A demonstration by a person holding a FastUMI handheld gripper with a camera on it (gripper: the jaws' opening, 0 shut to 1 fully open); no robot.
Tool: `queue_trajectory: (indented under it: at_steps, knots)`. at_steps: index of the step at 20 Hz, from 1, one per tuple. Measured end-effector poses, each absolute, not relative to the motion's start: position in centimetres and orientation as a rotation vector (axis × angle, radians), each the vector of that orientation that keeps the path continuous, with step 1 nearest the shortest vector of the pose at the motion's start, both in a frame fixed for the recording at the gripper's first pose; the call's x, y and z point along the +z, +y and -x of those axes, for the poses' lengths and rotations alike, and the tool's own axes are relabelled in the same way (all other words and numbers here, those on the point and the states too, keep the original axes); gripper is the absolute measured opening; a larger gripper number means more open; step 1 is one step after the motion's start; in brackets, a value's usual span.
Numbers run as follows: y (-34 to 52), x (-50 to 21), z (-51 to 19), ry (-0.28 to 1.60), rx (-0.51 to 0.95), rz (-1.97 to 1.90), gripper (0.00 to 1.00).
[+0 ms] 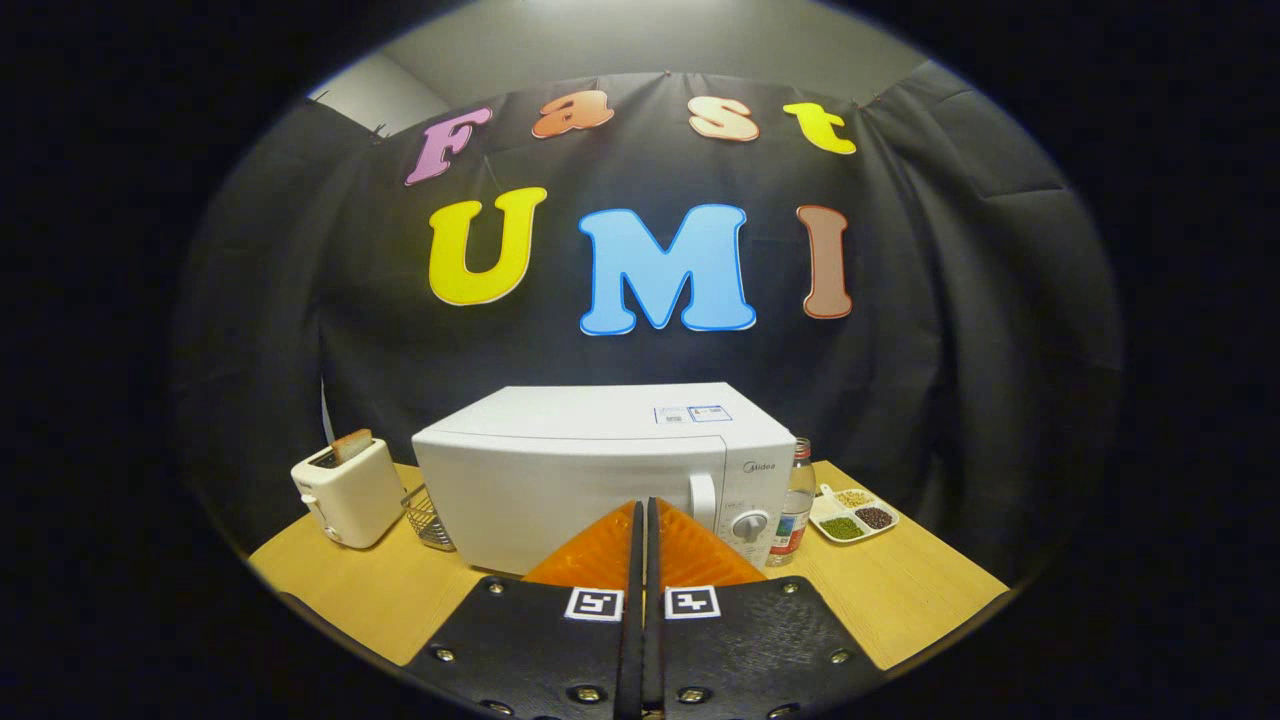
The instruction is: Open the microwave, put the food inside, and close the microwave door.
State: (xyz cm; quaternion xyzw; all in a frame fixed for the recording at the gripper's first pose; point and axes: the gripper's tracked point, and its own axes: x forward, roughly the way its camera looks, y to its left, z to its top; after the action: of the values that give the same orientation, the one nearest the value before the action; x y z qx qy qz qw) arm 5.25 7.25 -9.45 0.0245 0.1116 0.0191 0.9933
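A white microwave [590, 470] stands on the wooden table [920, 590] with its door closed. Its white handle [703, 500] and round dial [750, 525] are on the right part of the front. My gripper [645, 505] is shut, its two orange fingers pressed together with nothing between them. The tips point at the lower front of the microwave door, just left of the handle, and stand short of it. A small white divided dish [853, 514] holding green, brown and pale food lies on the table to the right of the microwave.
A white toaster [348, 490] with a slice of bread in it stands left of the microwave, a small wire basket [430, 518] between them. A clear bottle [797, 500] with a red label stands right beside the microwave's right side.
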Motion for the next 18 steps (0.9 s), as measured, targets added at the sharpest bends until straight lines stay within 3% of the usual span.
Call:
queue_trajectory:
  at_steps: [6, 7, 11, 18]
  knots:
    - [7.4, -6.9, 0.0, 0.183, 0.06, -0.044, 0.01]
    - [7.5, -6.6, 0.8, 0.181, 0.071, -0.046, 0.13]
    - [7.5, -5.1, 2.6, 0.153, 0.075, -0.073, 0.98]
    - [7.2, -3.5, 3.9, 0.114, 0.067, -0.047, 0.97]
